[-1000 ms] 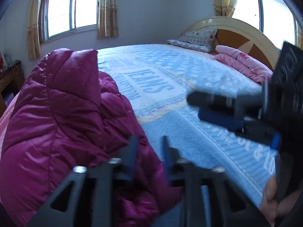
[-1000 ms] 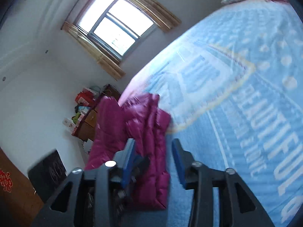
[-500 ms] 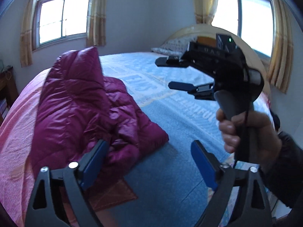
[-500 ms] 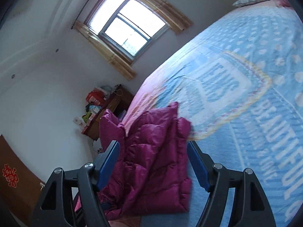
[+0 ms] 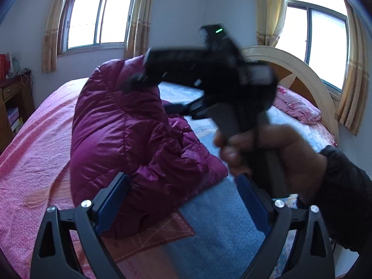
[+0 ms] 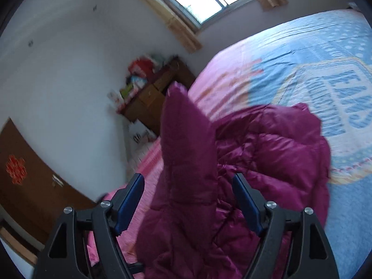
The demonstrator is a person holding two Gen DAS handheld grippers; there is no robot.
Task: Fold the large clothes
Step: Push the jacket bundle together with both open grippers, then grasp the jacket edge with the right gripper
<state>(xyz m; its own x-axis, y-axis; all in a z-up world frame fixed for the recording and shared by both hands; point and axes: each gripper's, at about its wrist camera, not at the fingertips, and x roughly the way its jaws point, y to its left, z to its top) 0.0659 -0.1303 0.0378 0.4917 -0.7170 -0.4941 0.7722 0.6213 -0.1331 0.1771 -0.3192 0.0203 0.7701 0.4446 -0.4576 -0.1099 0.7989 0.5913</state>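
A magenta puffer jacket (image 5: 130,139) lies bunched on the bed, one padded part (image 6: 186,144) standing upright. My left gripper (image 5: 183,200) is open wide just in front of the jacket's near edge, with nothing pressed between its blue pads. A hand (image 5: 274,148) holds my right gripper (image 5: 153,93), blurred, above the jacket. In the right wrist view the right gripper (image 6: 188,197) has its jaws opening. The upright jacket part stands between the pads (image 6: 130,200), and they do not press on it.
The bed (image 5: 30,153) has a pink and blue printed cover (image 6: 325,53). A curved headboard (image 5: 309,79) and folded pink bedding (image 5: 295,107) are at the far right. A wooden desk (image 6: 153,97) with clutter stands left of the bed. A dark sleeve (image 5: 346,200) is at the right edge.
Both grippers opened from half shut and drew back from the jacket. The right gripper swung left across the left wrist view and now faces the jacket's upright part.
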